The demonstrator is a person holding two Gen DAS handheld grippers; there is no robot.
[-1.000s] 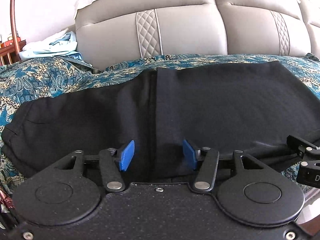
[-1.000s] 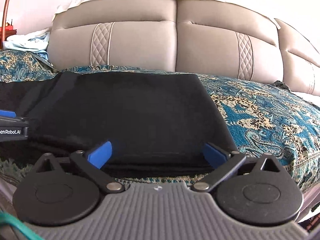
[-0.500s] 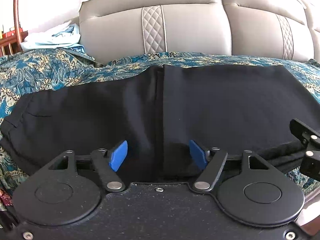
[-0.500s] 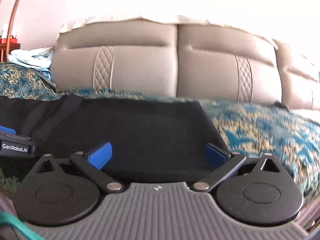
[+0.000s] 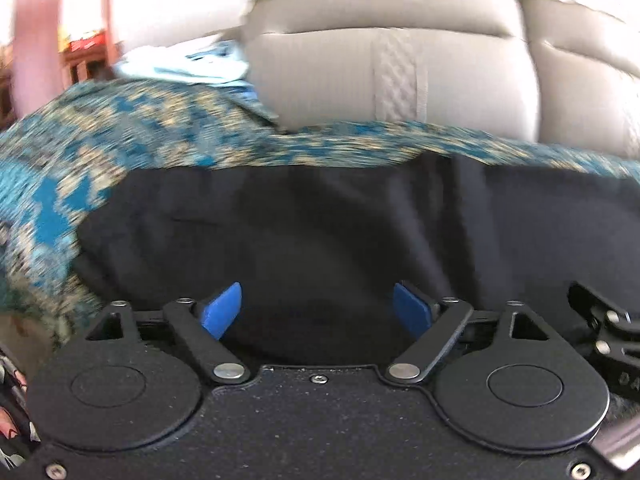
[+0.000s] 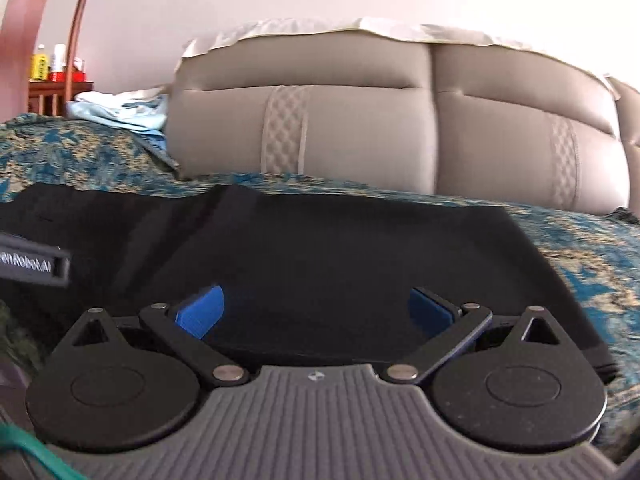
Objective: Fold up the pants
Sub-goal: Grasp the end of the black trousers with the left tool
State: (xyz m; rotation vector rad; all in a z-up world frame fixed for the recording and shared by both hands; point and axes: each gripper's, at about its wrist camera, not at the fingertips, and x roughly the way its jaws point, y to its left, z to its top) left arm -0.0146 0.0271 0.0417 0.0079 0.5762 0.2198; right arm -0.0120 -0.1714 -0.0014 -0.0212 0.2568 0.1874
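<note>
Black pants (image 5: 320, 232) lie flat across a blue-and-gold patterned bedspread (image 5: 100, 152), folded along a line near the middle. My left gripper (image 5: 318, 312) is open, its blue pads apart over the near edge of the left part of the pants. My right gripper (image 6: 316, 312) is open over the near edge of the right part of the pants (image 6: 340, 252). Neither holds cloth. The right gripper's body shows at the right edge of the left wrist view (image 5: 608, 332); the left gripper's body shows at the left edge of the right wrist view (image 6: 32, 266).
A padded grey headboard (image 6: 360, 128) stands behind the bed. Light blue and white clothes (image 6: 120, 108) lie at the back left. A red-brown wooden stand (image 6: 76, 20) and small table (image 6: 52, 92) are at the far left. Patterned bedspread (image 6: 592, 264) extends right of the pants.
Both grippers have shifted left along the pants' near edge; the fold line now sits further right in both views. The left gripper's jaws have opened wider. Both views are blurred from motion.
</note>
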